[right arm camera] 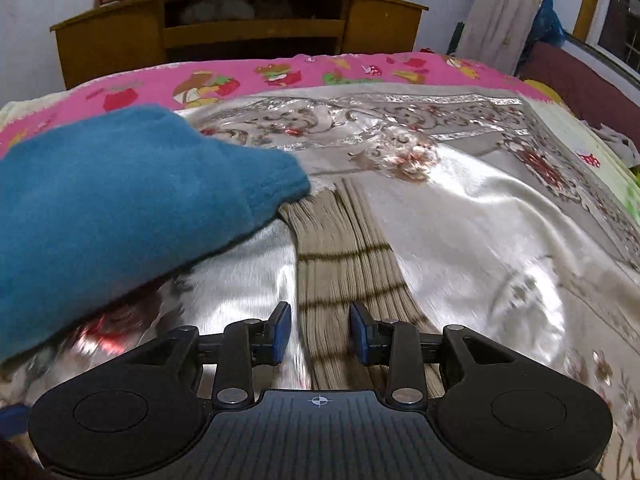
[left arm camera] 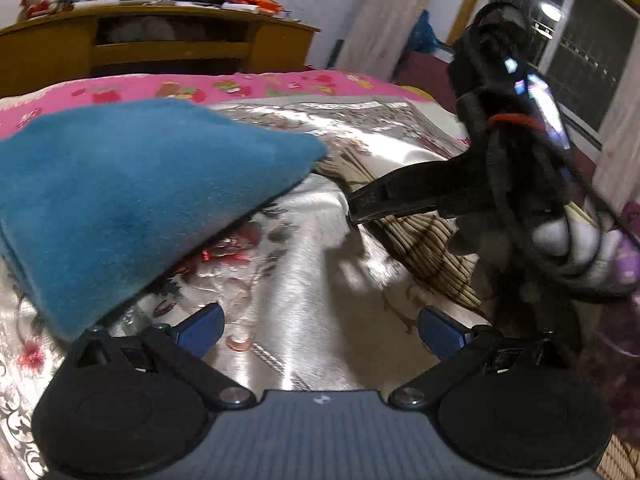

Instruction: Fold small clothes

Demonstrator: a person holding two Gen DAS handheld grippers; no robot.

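A blue fleece garment (left arm camera: 120, 200) lies bunched at the left of the bed; it also shows in the right wrist view (right arm camera: 120, 208). A beige ribbed cloth with dark stripes (right arm camera: 344, 264) lies on the silvery floral bedspread (right arm camera: 480, 220), its far end tucked under the blue garment. My left gripper (left arm camera: 320, 328) is open and empty above the bedspread. My right gripper (right arm camera: 320, 332) is open with its blue pads (right arm camera: 282, 332) on either side of the beige cloth. In the left wrist view the right gripper (left arm camera: 356, 206) reaches in from the right over the beige cloth (left arm camera: 432, 248).
A pink cartoon-print sheet (right arm camera: 280, 76) covers the far end of the bed. A wooden desk (right arm camera: 240, 28) with toys stands against the far wall. A curtain (right arm camera: 504, 12) and a window (left arm camera: 580, 40) are at the right.
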